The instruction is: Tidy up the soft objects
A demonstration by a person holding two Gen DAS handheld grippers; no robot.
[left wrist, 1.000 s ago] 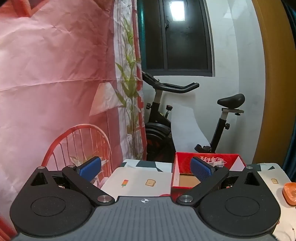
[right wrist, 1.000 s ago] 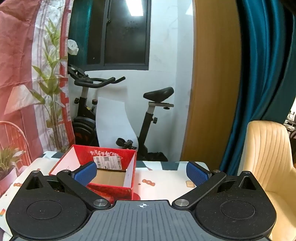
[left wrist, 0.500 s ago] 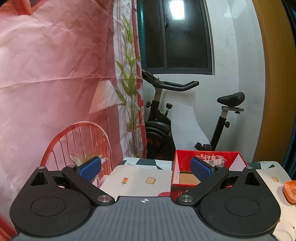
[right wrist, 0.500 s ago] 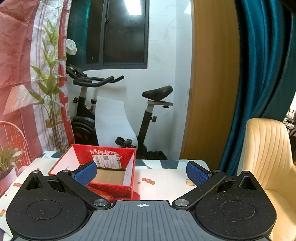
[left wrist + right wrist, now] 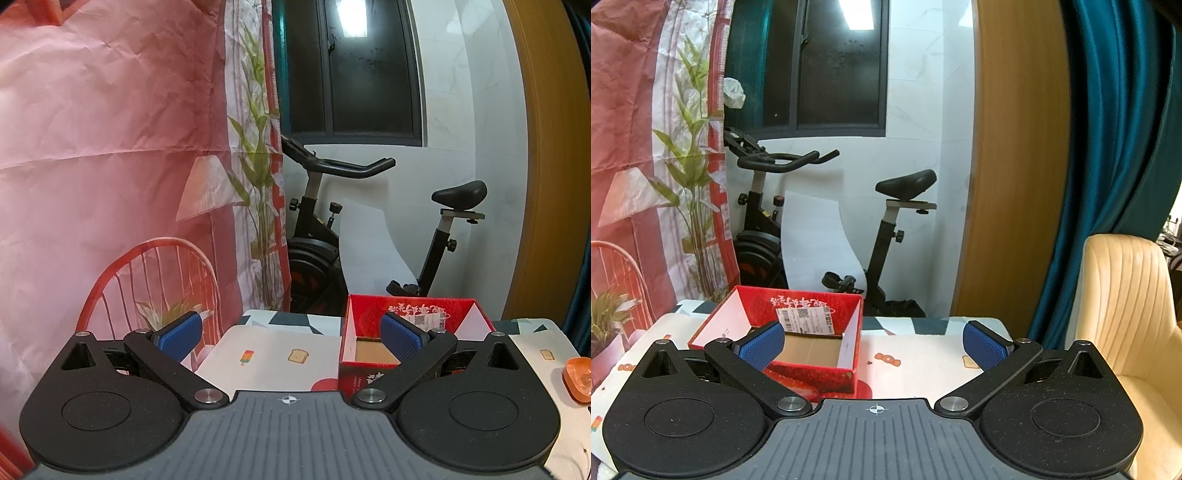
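An open red cardboard box (image 5: 369, 374) (image 5: 827, 373) with a bare brown bottom stands on the table with a white printed cloth (image 5: 273, 365) (image 5: 923, 365). My left gripper (image 5: 291, 338) is open above the table's left part, its right pad in front of the box's near left side. My right gripper (image 5: 873, 341) is open, its left pad over the box's near edge. Nothing is between either pair of fingers. An orange soft object (image 5: 578, 378) lies at the right edge of the left wrist view.
An exercise bike (image 5: 332, 229) (image 5: 798, 221) stands behind the table by a white wall and dark window. A pink printed backdrop (image 5: 110, 166) hangs on the left. A cream armchair (image 5: 1126, 295) and teal curtain (image 5: 1108, 147) are on the right.
Both views have tilted slightly down, so the table and box sit a little higher and nearer in frame. Both grippers stay open and nothing was grasped.
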